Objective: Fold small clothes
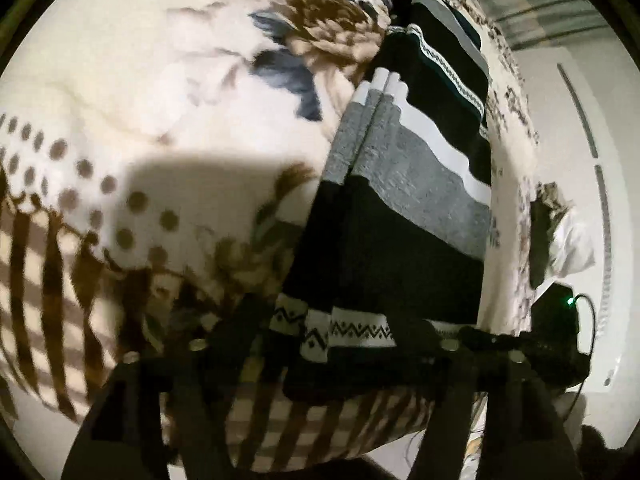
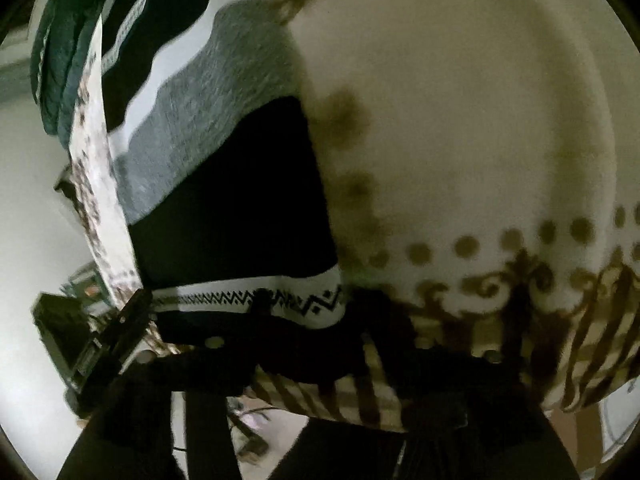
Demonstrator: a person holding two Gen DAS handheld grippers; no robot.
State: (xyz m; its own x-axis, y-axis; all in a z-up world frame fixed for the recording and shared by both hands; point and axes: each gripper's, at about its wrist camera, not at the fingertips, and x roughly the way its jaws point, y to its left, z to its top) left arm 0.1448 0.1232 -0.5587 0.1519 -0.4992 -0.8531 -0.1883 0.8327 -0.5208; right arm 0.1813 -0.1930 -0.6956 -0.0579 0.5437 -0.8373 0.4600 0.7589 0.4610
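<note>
A small knitted garment (image 1: 404, 208) with black, grey and white bands and a zigzag-patterned hem lies on a cream floral bedspread (image 1: 160, 92). It also shows in the right wrist view (image 2: 224, 184). My left gripper (image 1: 324, 344) is low over the hem, fingers wide apart and dark; the hem (image 1: 352, 330) lies between them. My right gripper (image 2: 352, 340) is also at the hem (image 2: 248, 300), fingers spread, with the garment's right corner between them. Whether either grips the cloth is unclear.
The bedspread (image 2: 460, 120) has brown dots and a checked border (image 2: 360, 396) at its near edge. A black device (image 1: 556, 312) with a green light and cable sits to the right. A white wall or cabinet (image 1: 568, 100) lies beyond.
</note>
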